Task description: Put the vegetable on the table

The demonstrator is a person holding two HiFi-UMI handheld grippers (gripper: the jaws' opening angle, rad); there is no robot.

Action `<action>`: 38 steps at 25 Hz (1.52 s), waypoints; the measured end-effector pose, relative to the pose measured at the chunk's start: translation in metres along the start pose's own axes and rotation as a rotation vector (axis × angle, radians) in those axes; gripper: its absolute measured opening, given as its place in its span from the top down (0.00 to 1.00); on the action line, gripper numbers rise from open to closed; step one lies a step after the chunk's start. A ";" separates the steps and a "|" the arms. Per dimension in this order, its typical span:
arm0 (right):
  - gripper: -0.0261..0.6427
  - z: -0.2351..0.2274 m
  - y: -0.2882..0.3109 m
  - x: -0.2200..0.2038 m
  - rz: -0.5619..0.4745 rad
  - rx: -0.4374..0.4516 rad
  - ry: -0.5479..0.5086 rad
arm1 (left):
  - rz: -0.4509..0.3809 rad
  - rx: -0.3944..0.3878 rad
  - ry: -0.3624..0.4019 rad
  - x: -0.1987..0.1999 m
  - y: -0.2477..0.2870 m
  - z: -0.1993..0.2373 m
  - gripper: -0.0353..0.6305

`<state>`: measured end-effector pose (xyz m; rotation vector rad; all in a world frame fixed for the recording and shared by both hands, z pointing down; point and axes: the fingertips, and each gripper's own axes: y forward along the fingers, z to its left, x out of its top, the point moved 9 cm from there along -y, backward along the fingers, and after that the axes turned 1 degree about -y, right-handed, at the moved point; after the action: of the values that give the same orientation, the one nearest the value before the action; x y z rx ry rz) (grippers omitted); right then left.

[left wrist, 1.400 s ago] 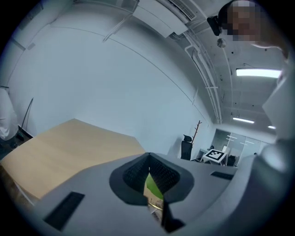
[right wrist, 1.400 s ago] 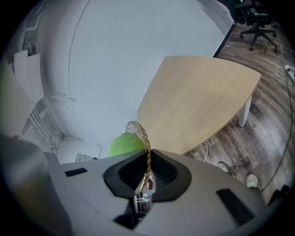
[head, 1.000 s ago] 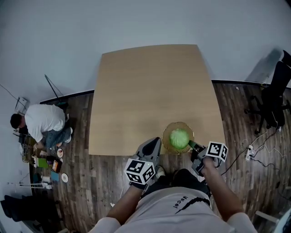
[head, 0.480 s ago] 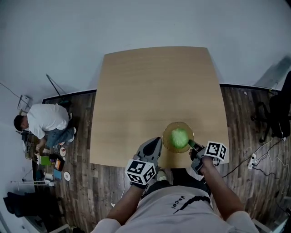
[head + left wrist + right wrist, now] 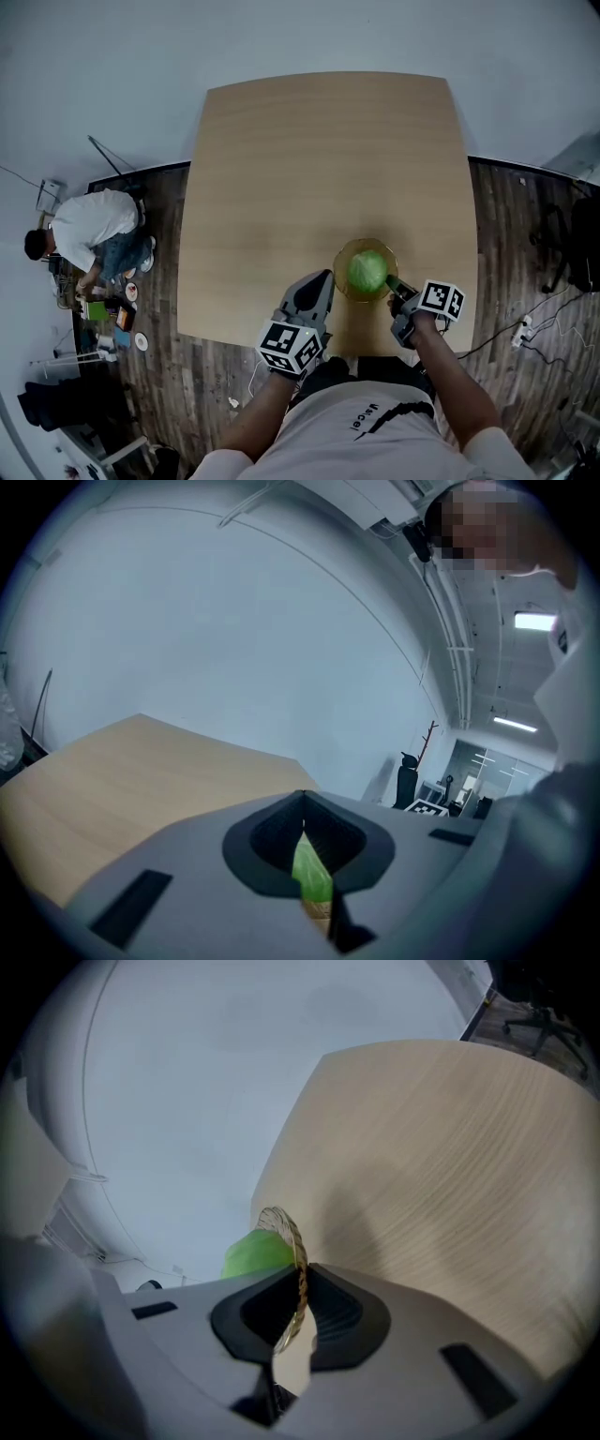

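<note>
A green cabbage [image 5: 367,271] sits in a shallow wicker basket [image 5: 341,281] on the wooden table [image 5: 309,169], near its front edge and right of centre. My right gripper [image 5: 392,284] is shut on the basket's near right rim. In the right gripper view the woven rim [image 5: 292,1241] runs between the jaws, with the cabbage [image 5: 251,1252] behind it. My left gripper [image 5: 323,278] is shut just left of the basket. In the left gripper view only a sliver of the cabbage [image 5: 309,878] shows through the slit between the jaws.
A person in a white shirt [image 5: 89,234] crouches on the wood floor at the left beside small clutter [image 5: 103,314]. An office chair [image 5: 581,244] and a power strip with cables [image 5: 520,328] are on the right. A pale wall stands beyond the table.
The head view has shifted. The basket, held by my right gripper, now sits a little farther in from the table's front edge. My left gripper stays beside it.
</note>
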<state>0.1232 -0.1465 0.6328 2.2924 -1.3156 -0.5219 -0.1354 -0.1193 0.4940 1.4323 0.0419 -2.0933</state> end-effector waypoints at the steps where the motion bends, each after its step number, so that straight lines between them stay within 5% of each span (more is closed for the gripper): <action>1: 0.91 -0.005 0.004 0.004 0.004 -0.005 0.006 | 0.006 0.005 -0.001 -0.001 0.006 0.002 0.93; 12: 0.91 -0.048 0.049 0.029 0.022 -0.060 0.074 | 0.057 0.046 -0.024 -0.007 0.045 0.015 0.93; 28: 0.90 -0.049 0.086 0.058 -0.028 -0.096 0.149 | 0.075 0.082 -0.063 -0.012 0.060 0.031 0.93; 38: 0.86 -0.038 0.081 0.070 0.002 -0.274 -0.063 | 0.067 0.085 -0.076 -0.013 0.053 0.032 0.93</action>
<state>0.1191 -0.2368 0.7012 2.0638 -1.1930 -0.7312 -0.1334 -0.1681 0.5342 1.3823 -0.1246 -2.1151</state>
